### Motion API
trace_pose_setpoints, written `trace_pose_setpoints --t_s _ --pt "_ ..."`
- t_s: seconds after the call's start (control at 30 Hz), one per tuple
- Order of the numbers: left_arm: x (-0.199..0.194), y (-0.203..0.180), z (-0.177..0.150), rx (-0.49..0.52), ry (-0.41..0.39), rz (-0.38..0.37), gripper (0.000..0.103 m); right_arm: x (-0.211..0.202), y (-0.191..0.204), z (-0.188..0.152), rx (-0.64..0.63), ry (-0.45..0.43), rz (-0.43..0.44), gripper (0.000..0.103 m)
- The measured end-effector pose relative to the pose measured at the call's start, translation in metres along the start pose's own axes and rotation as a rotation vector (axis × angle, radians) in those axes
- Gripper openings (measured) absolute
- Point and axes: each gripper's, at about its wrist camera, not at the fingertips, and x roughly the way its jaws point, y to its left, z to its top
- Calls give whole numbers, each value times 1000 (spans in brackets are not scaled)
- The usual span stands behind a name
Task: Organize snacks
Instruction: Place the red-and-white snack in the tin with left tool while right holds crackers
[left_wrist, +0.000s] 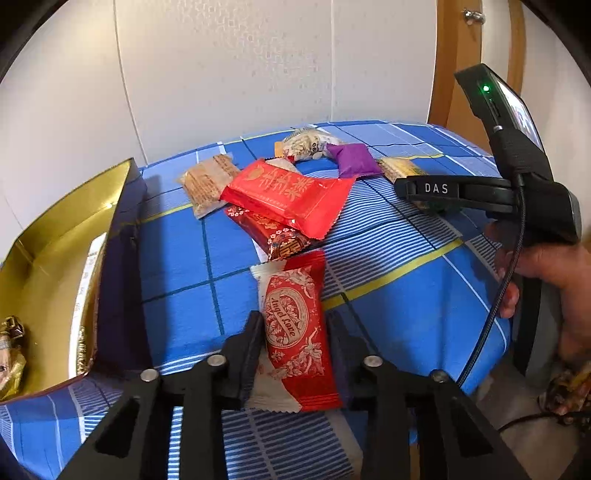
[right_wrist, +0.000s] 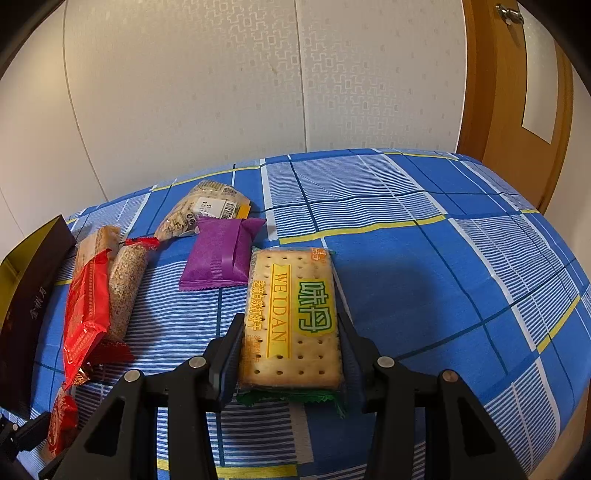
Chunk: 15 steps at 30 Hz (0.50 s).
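Each hand-held gripper grasps one packet by its long sides, the left (left_wrist: 295, 332) a red snack (left_wrist: 295, 332), the right (right_wrist: 291, 332) a cracker pack (right_wrist: 291, 314), likely bound for the gold-lined box (left_wrist: 55, 236) at far left.

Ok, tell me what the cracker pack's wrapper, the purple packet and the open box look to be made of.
Cracker pack: clear glossy plastic film, since the crackers show through.
Purple packet: opaque film, plastic or foil-backed, matte with a faint sheen; crimped, zigzag-cut end.
Open box: probably card, judging by its thin folded walls; shiny metallic gold lining, dark outside.
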Motion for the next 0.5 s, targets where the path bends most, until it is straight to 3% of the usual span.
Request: trace_pose_setpoints --t_s 0.2,0.5 --pt "-11 5 -2 -36 -5 -38 30 -6 1 -4 14 -13 12 47" --pt "-48 15 5 -64 -105 -56 30 -15 0 -8 45 -34 29 47"
